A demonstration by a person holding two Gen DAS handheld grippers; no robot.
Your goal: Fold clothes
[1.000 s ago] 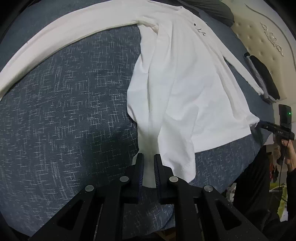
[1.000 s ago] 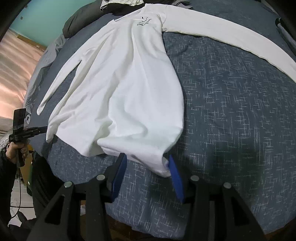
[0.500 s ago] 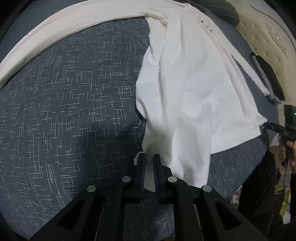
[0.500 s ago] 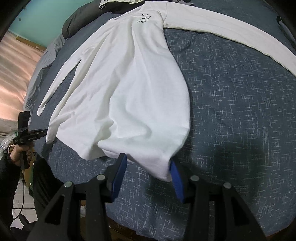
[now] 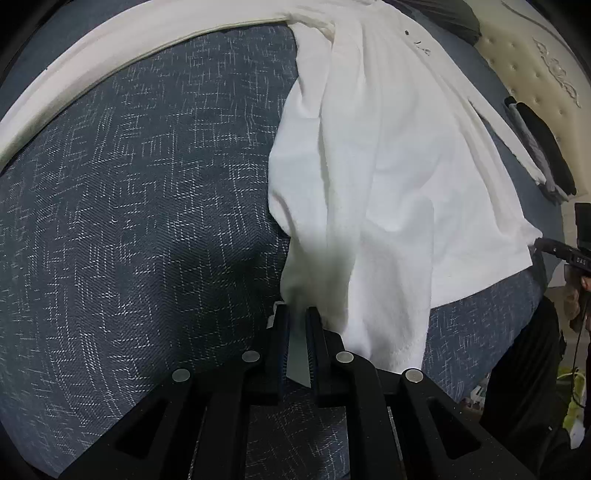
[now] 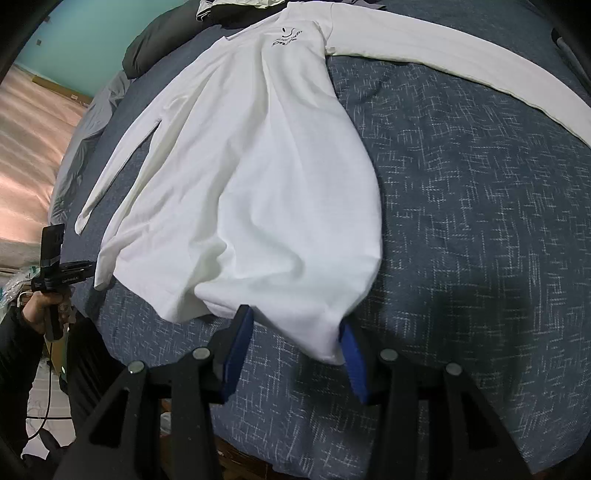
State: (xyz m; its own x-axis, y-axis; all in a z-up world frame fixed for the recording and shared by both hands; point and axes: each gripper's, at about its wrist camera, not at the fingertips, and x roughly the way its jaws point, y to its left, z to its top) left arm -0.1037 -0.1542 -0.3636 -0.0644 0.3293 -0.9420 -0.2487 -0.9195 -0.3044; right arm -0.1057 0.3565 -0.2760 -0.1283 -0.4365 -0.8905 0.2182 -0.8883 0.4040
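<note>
Shirt (image 5: 388, 155) hem is pinched in clenched left fingers (image 5: 281, 332) at 6 o'clock for folding over; right fingers (image 6: 236, 350) are spread, released, hem corner between them.

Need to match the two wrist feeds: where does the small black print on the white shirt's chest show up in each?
Left wrist: black print at upper right of centre, near the top edge, on the white shirt.
Right wrist: print at top centre.
Shared landmark: the long outstretched sleeve, top left versus top right.

A bed (image 6: 480, 192) with a dark blue flecked cover fills the room; a cream tufted headboard (image 5: 532, 70) and a teal wall (image 6: 96, 33) stand behind.
</note>
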